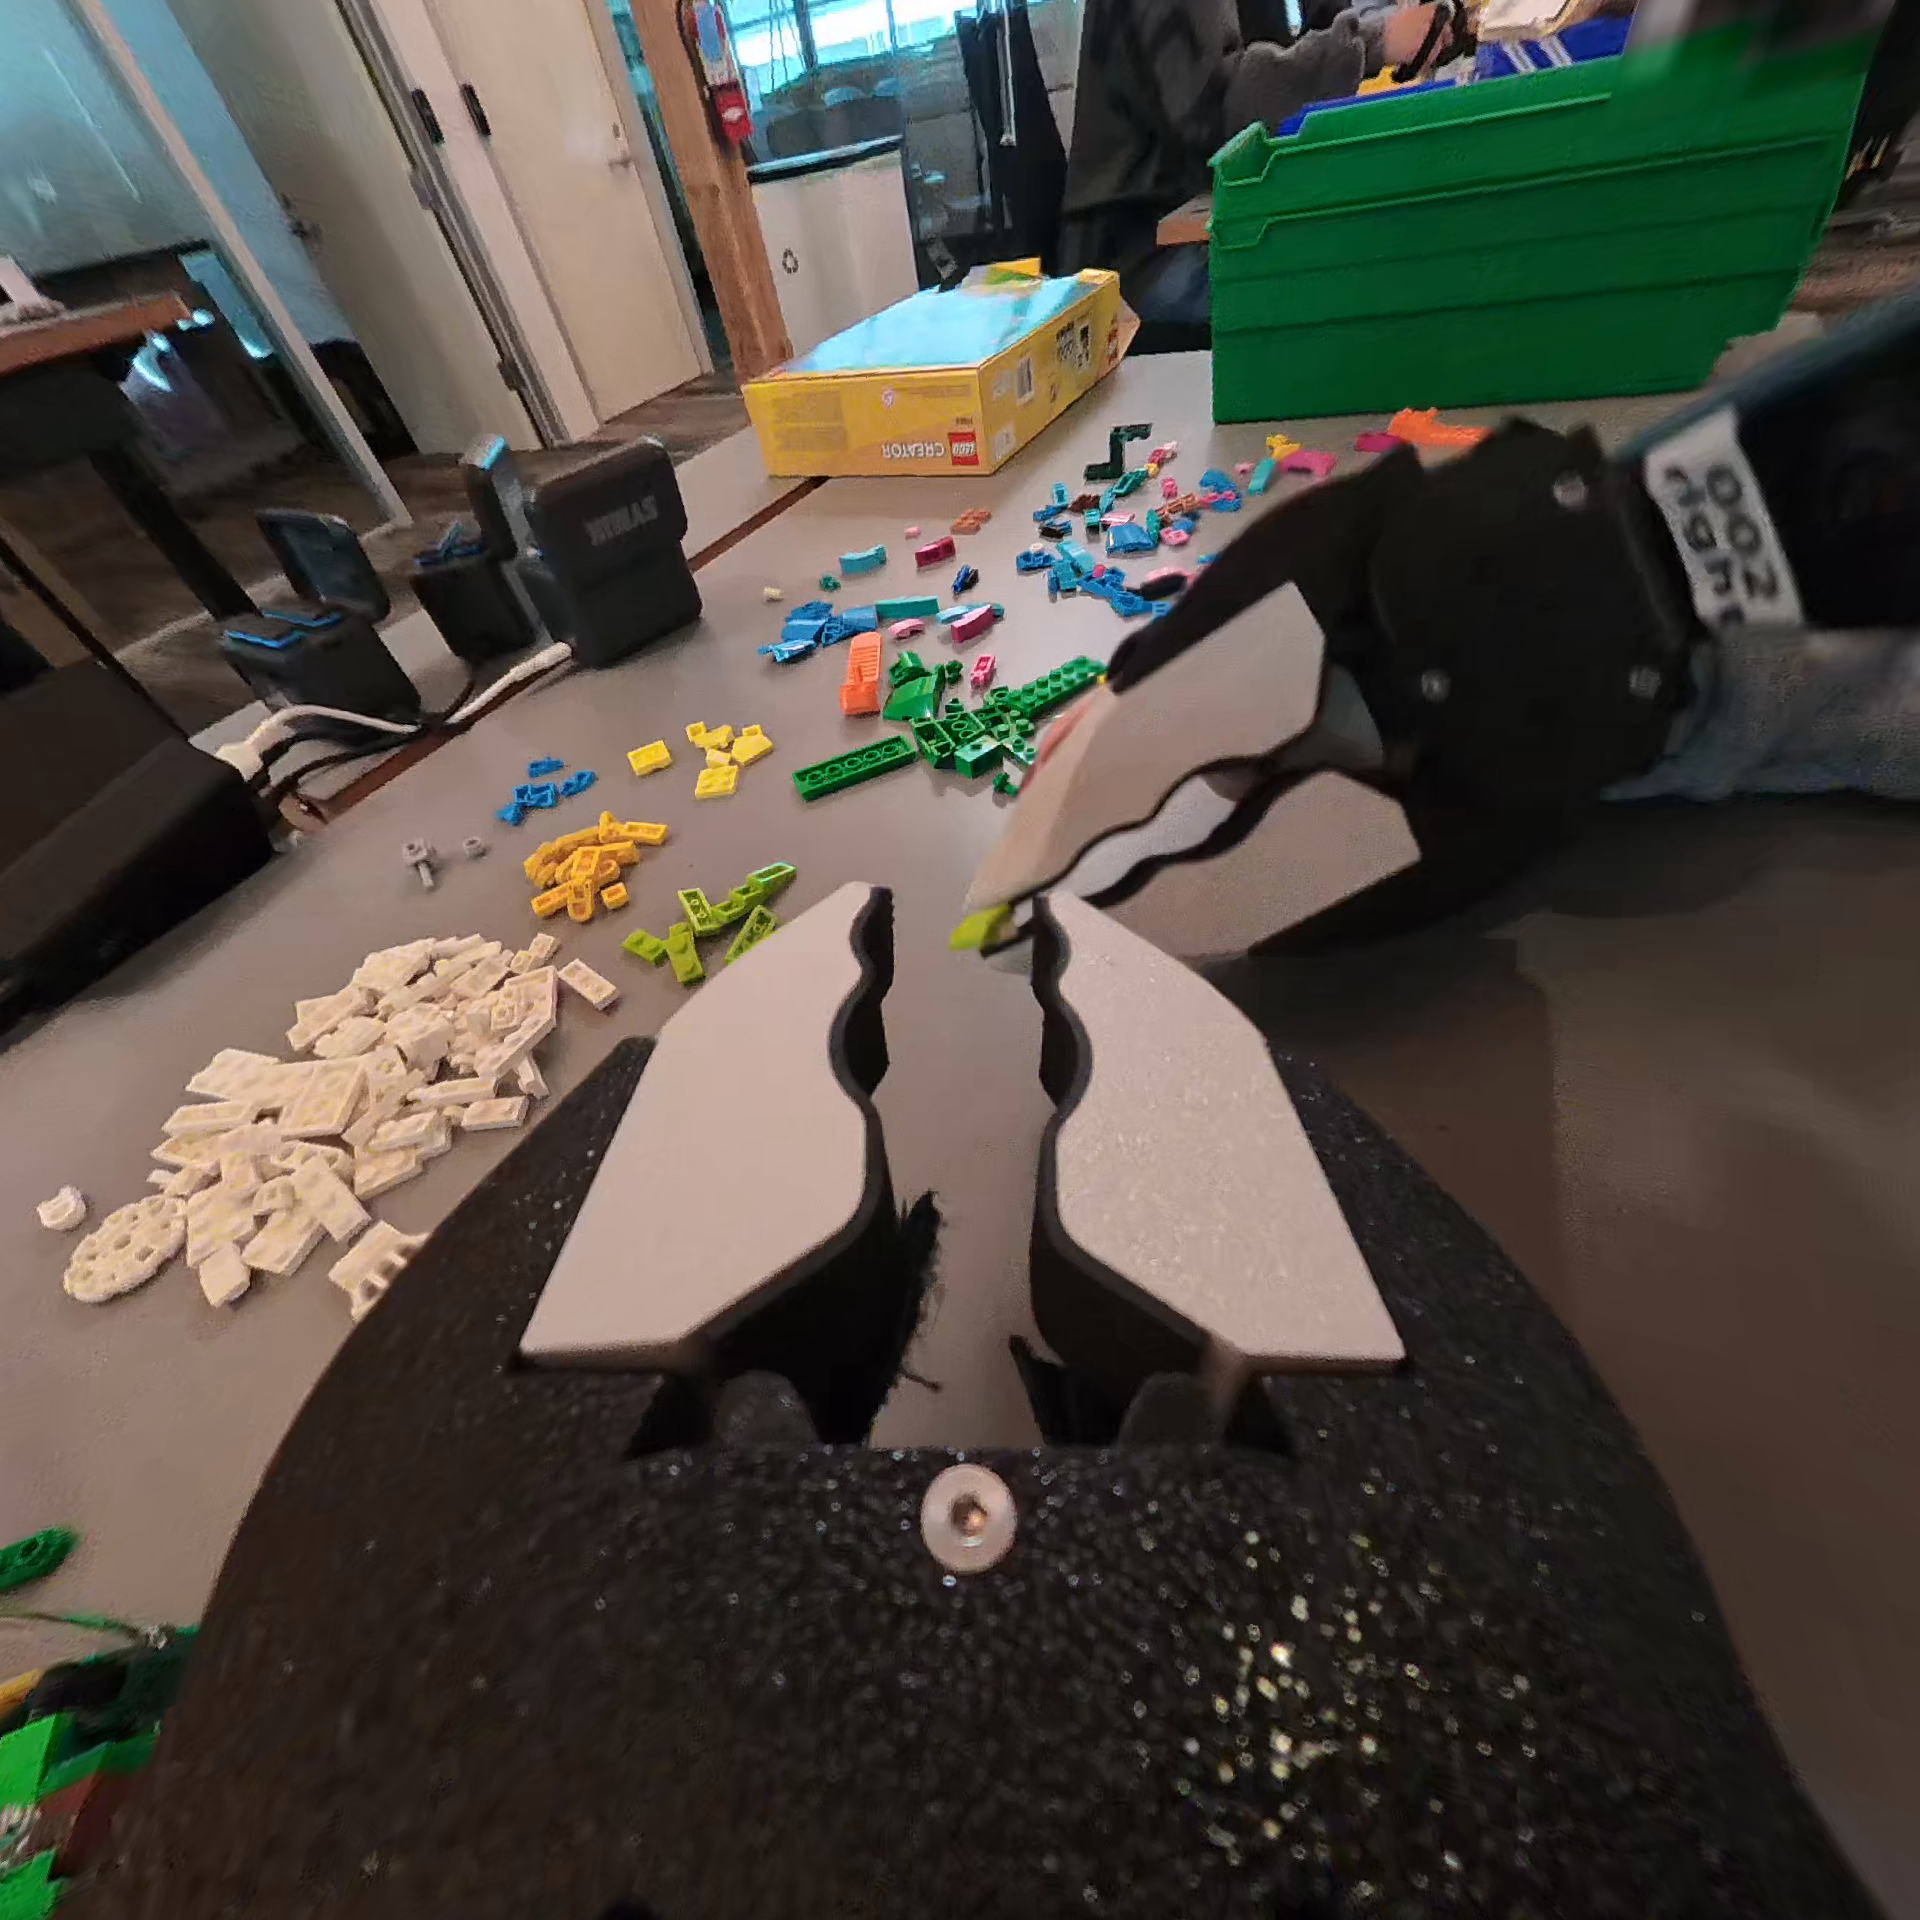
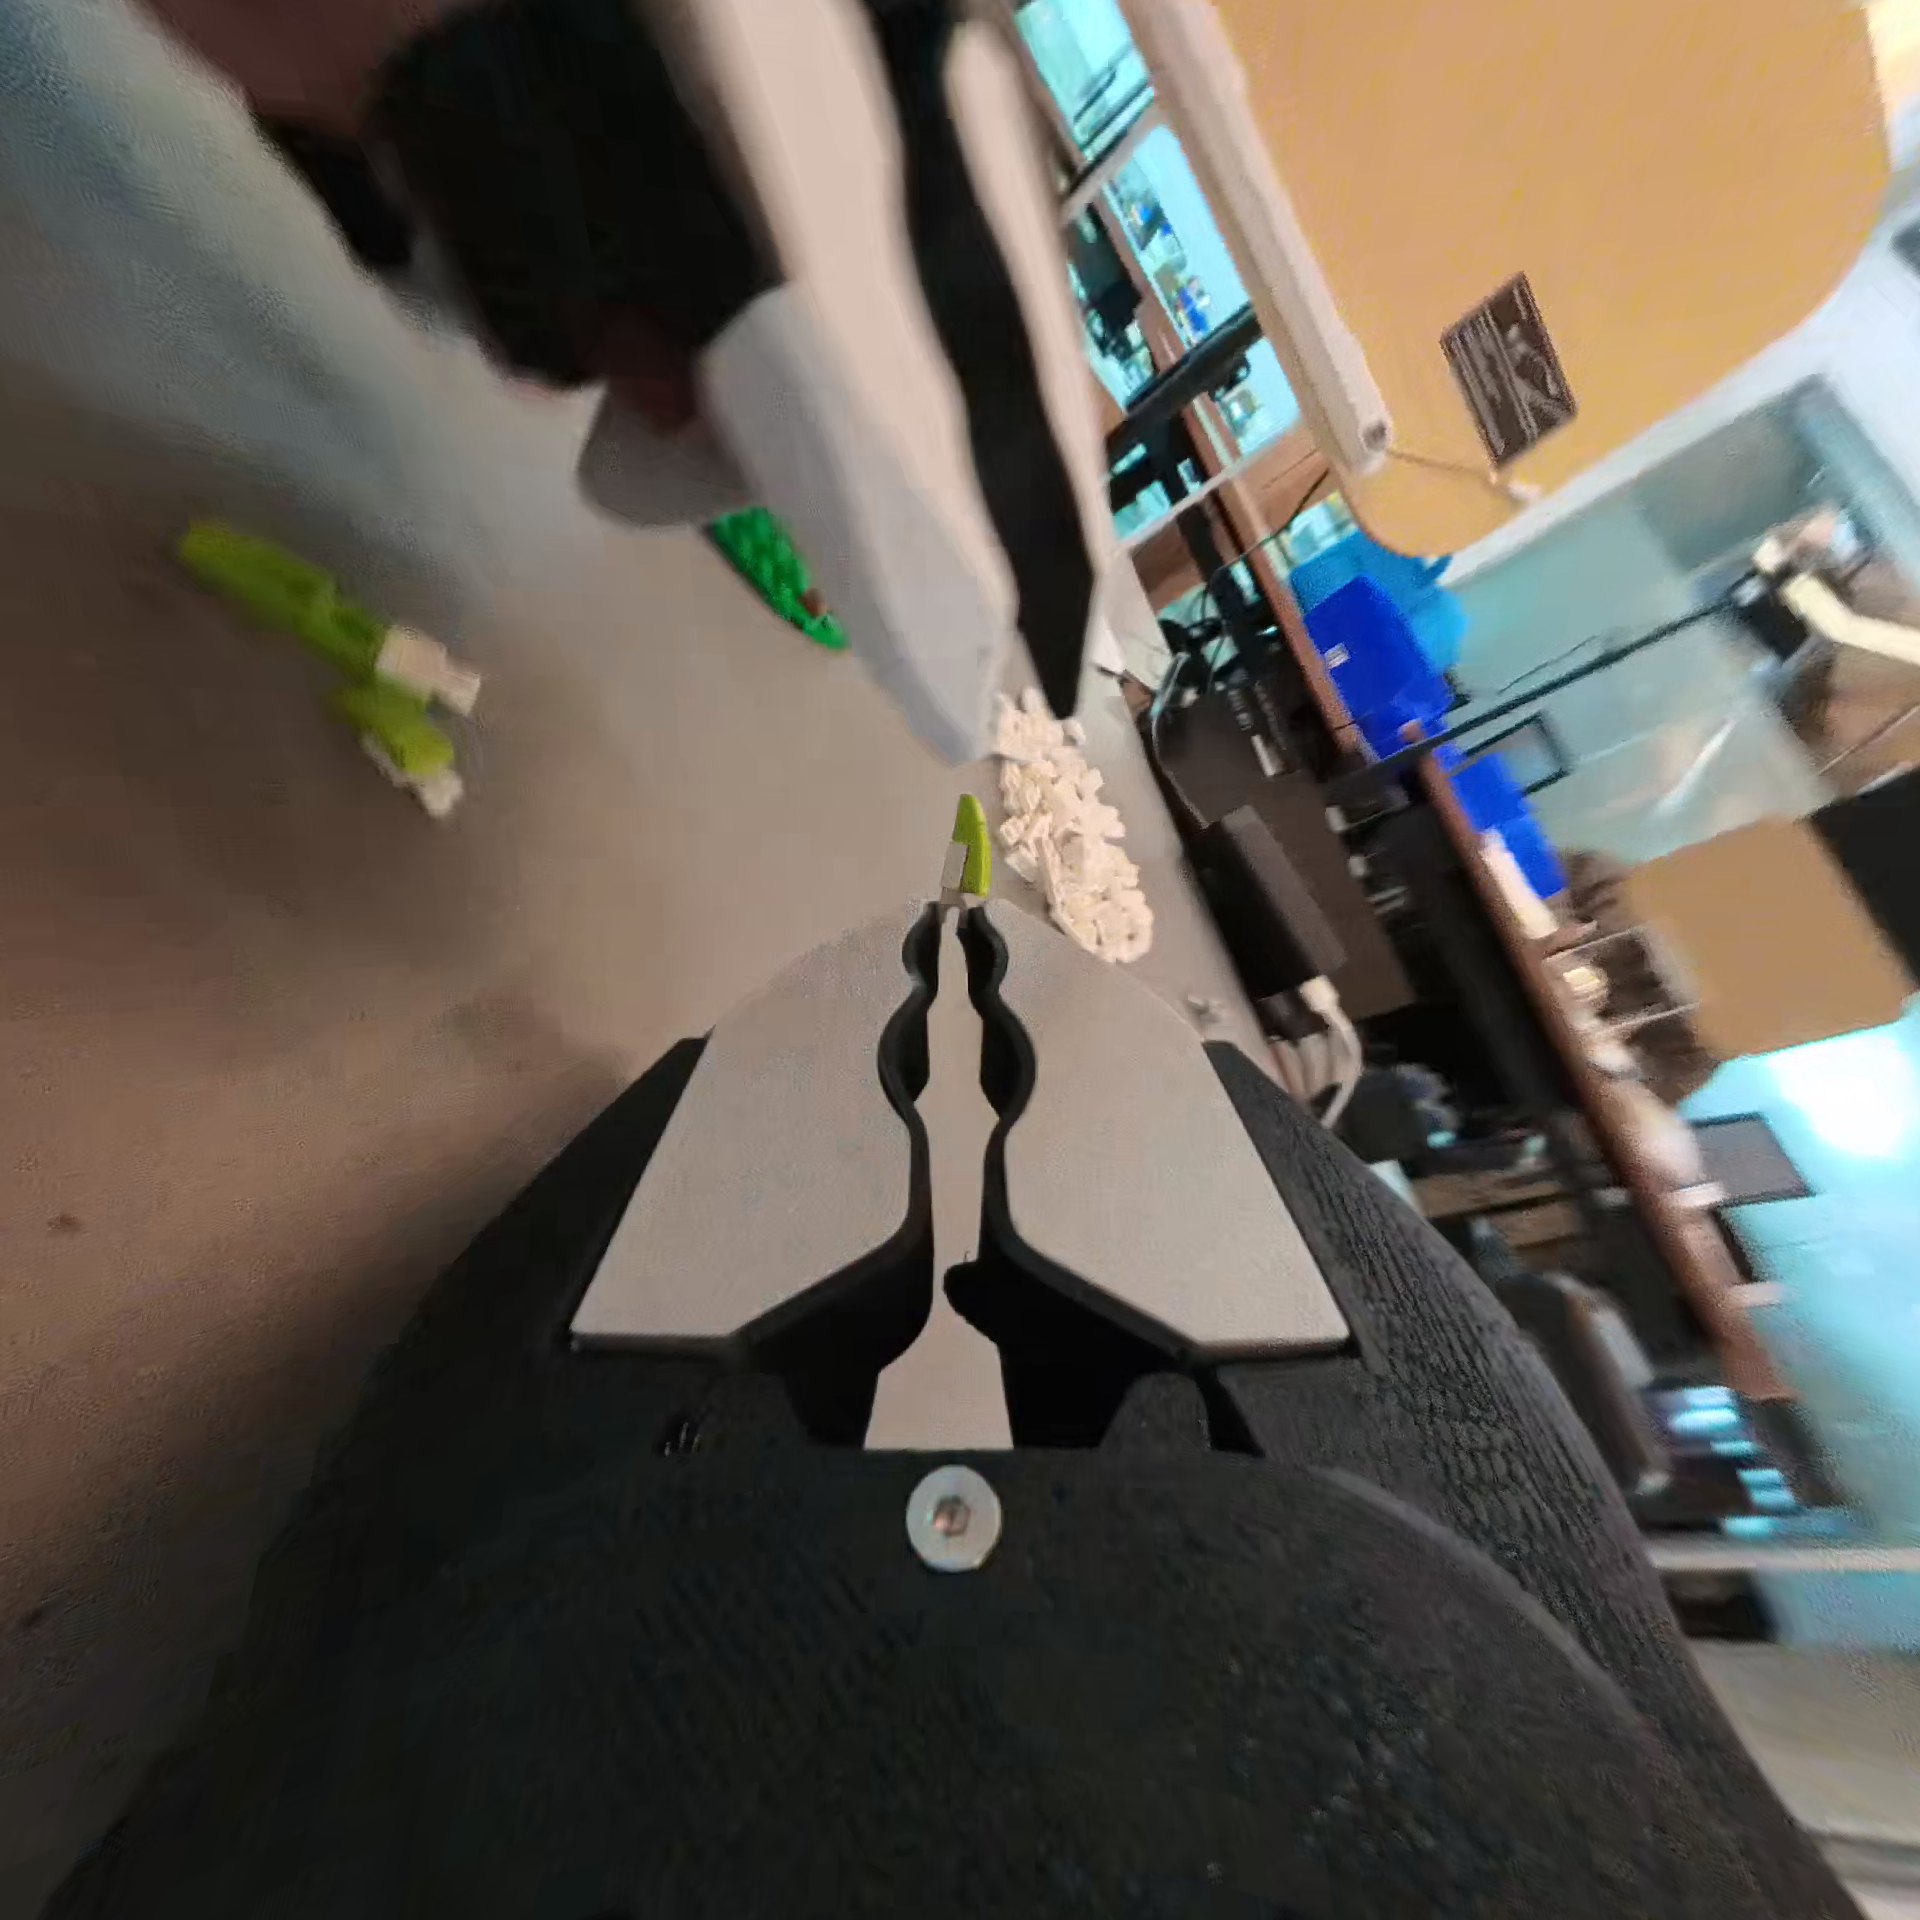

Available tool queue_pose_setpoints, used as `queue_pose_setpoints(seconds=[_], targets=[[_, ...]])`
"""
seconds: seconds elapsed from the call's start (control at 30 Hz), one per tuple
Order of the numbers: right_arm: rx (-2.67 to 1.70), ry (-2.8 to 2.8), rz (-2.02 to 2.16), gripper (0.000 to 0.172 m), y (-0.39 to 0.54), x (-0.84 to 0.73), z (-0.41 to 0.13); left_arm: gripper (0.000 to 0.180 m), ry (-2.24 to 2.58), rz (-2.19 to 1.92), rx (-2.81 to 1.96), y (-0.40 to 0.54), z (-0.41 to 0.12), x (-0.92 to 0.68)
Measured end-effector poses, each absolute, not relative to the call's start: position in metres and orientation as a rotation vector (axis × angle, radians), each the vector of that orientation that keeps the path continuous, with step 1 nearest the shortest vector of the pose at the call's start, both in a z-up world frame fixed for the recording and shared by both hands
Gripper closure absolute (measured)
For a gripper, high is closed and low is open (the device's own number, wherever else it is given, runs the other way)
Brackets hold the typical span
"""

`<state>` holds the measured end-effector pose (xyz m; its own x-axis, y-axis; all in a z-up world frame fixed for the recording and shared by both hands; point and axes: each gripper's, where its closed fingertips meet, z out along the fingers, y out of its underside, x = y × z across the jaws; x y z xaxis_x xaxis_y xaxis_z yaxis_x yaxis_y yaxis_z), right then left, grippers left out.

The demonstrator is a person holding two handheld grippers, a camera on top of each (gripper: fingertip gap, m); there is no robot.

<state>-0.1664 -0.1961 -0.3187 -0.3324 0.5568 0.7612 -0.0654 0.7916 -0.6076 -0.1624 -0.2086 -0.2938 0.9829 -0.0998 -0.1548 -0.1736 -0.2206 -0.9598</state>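
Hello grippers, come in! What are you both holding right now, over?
Left gripper open, empty. Right gripper shut on small lime-green and white plastic brick piece, tips beside left gripper. White brick pile nearby, not in the way.

Grey worktop (image 1: 1558, 1143) in an office: white doors (image 1: 582, 187) and glass partition (image 1: 125, 156) at left, wooden post (image 1: 717, 208) with fire extinguisher (image 1: 727, 83), orange wall (image 2: 1558, 187), daylit windows (image 1: 831, 42).

Black textured grippers (image 1: 961, 914), grey wavy-edged jaws, silver screws.
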Motion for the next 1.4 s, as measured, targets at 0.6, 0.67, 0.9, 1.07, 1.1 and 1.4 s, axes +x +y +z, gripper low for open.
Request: queue_pose_setpoints(seconds=[0.6, 0.67, 0.9, 1.07, 1.1, 1.4], targets=[[-0.442, -1.958, 1.015, 0.168, -0.210, -0.145, -0.310, 0.177, 0.351, -0.089, -1.821, -0.211, -0.305, -0.140], [-0.443, -1.951, 1.021, 0.168, -0.210, -0.145, -0.307, 0.178, 0.323, -0.126, -1.811, -0.211, -0.302, -0.141], [-0.446, -1.843, 0.933, 0.159, -0.199, -0.150, -0.296, 0.179, 0.199, -0.155, -1.779, -0.209, -0.295, -0.150], [-0.229, -1.678, 0.630, 0.147, -0.192, -0.152, -0.282, 0.179, -0.051, -0.366, -1.729, -0.210, -0.286, -0.163], [-0.159, -1.648, 0.544, 0.147, -0.195, -0.151, -0.281, 0.179, -0.085, -0.409, -1.729, -0.209, -0.286, -0.162], [0.065, -1.578, 0.257, 0.161, -0.209, -0.153, -0.290, 0.179, -0.197, -0.587, -1.751, -0.208, -0.292, -0.154]])
